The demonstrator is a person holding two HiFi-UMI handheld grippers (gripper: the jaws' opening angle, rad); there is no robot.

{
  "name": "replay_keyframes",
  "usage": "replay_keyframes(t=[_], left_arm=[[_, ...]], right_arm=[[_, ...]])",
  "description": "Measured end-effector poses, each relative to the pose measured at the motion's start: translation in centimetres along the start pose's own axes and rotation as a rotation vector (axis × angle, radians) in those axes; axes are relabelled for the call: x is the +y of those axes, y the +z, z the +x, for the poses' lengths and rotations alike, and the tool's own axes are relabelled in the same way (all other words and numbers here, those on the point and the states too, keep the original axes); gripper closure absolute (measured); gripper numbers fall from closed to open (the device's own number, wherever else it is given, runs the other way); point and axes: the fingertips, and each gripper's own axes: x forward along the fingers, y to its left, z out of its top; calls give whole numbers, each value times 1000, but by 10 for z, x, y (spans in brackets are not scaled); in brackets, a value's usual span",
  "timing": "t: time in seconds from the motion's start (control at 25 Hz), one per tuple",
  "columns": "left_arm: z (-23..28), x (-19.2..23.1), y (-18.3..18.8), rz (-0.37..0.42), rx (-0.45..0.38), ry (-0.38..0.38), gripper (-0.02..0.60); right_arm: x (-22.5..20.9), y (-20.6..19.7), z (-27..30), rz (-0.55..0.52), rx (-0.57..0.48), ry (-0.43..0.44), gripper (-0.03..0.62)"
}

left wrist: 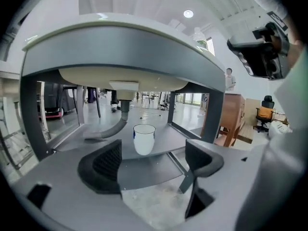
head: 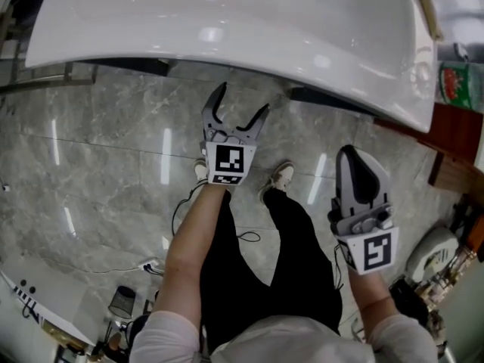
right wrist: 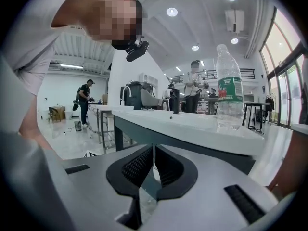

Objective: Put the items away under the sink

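Note:
A white cup (left wrist: 144,138) stands upright on the grey shelf (left wrist: 163,134) under the white sink (head: 227,21), beside the drain pipe (left wrist: 122,110). My left gripper (head: 243,100) is open and empty, held low in front of the shelf, with the cup a short way beyond its fingertips (left wrist: 111,160). A clear plastic bottle with a green label (right wrist: 229,88) stands on the sink's top at its right end, also seen as the bottle (head: 458,84) in the head view. My right gripper (head: 352,154) is shut with nothing between its pads, below the sink's (right wrist: 192,124) right front edge.
A wooden cabinet (head: 456,138) stands right of the sink. The sink's grey frame legs (left wrist: 29,114) flank the shelf opening. The person's feet (head: 280,178) stand on the marble floor, with cables (head: 181,203) and equipment (head: 435,259) lying around. Other people stand (right wrist: 84,102) far behind.

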Motion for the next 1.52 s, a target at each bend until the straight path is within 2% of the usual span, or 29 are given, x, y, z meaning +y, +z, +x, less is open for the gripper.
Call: replay_keyframes(t=[0.08, 0.2, 0.28, 0.4, 0.56, 0.84, 1.16, 1.52], left_arm=[[-11, -3, 7, -15, 0, 12, 218], [-30, -5, 25, -49, -20, 30, 364], [-37, -4, 37, -65, -28, 47, 417], [-47, -3, 49, -72, -15, 73, 569], [-62, -10, 64, -63, 0, 70, 578], [-90, -6, 105, -84, 20, 107, 578], [-121, 8, 153, -79, -26, 135, 578], [-153, 11, 224, -81, -107, 151, 578]], right_arm=[[-1, 11, -3, 6, -7, 3, 553], [-5, 27, -9, 10, -26, -2, 553], [-11, 34, -12, 7, -32, -11, 553], [-17, 41, -15, 10, -31, -16, 553], [-18, 58, -24, 23, -50, -12, 553], [-20, 97, -37, 21, -95, -12, 553], [-21, 126, -39, -10, -96, -19, 553], [-35, 166, -55, -25, -125, -47, 553]])
